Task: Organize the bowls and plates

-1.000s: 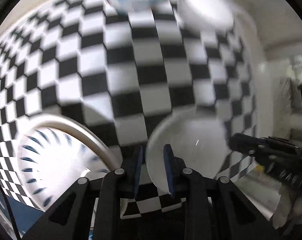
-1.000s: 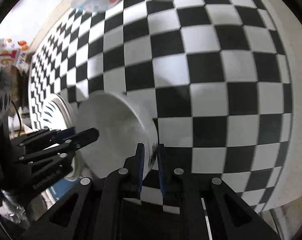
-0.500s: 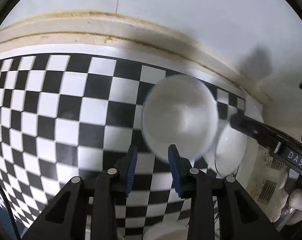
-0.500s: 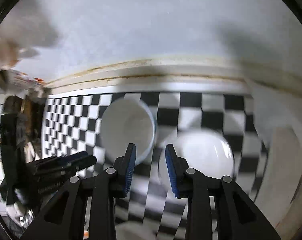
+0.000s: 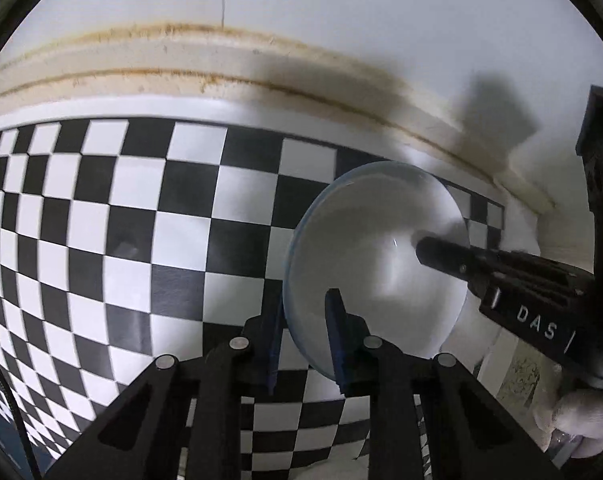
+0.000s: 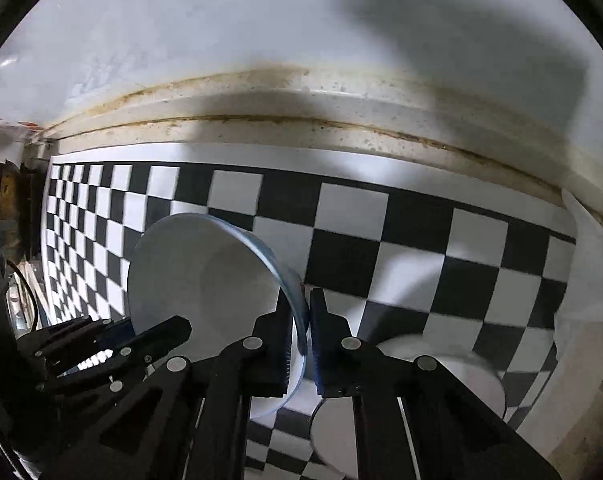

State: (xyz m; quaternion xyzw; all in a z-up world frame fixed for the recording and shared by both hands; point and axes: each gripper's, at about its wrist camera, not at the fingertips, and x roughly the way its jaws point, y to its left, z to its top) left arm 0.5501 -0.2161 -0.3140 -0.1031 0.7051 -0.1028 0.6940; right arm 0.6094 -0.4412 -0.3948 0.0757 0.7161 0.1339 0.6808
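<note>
Found the left gripper (image 5: 301,344) at 6 o'clock in its own view, black fingers with blue pads astride the lower rim of a pale, blue-rimmed shallow ceramic bowl (image 5: 365,248), seemingly nipping it from both faces. Saw that bowl lifted clear of the black-and-white chequered cloth (image 5: 141,220), tipped nearly on edge, hollow towards the left camera, filling the space from centre out to 3 o'clock. Judged it stiff, glazed and slippery, moderately heavy for so thin a hold, and apt to chip or shatter if dropped. Reckoned the rim the only sensible place to grasp, one pad inside the wall and one outside, pushed well down past the lip so as not to pivot. Met the right gripper (image 6: 303,332) farther along, at 6 o'clock in the right view, pads pressed close together on the bowl's opposite edge with the thin rim pinched between them. Thought two opposed rim holds steadier than one, provided neither pulled against the other. Noticed blurred white round plates (image 6: 453,364) lying on the cloth near 4 o'clock, below the raised dish and well apart from it.
</note>
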